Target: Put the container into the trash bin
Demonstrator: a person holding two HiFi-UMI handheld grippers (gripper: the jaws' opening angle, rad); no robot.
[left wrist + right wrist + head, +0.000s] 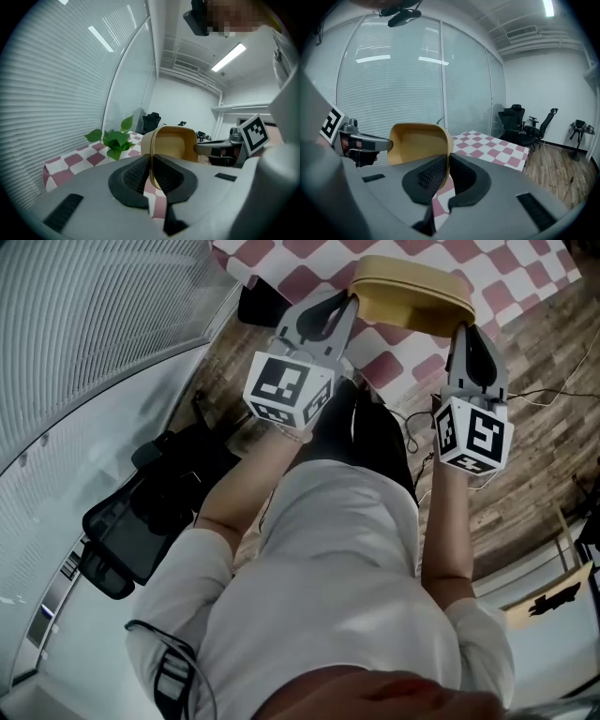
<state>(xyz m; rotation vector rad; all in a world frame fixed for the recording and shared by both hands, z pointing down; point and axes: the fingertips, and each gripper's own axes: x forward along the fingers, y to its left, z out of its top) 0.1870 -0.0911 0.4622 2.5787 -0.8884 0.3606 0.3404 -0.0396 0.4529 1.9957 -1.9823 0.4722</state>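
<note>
A: Holding the container [409, 294] by both short ends, why two grips?

B: I think it is wide and light, so one grip would let it tip. The left tongs [348, 304] and the right tongs [461, 332] are each nearly closed, pinching its thin rim.

A: Where is it?

B: In the air, above the near edge of the checkered tabletop [281, 254]. Its long axis runs from one gripper to the other. The hollow side seems to face up.
</note>
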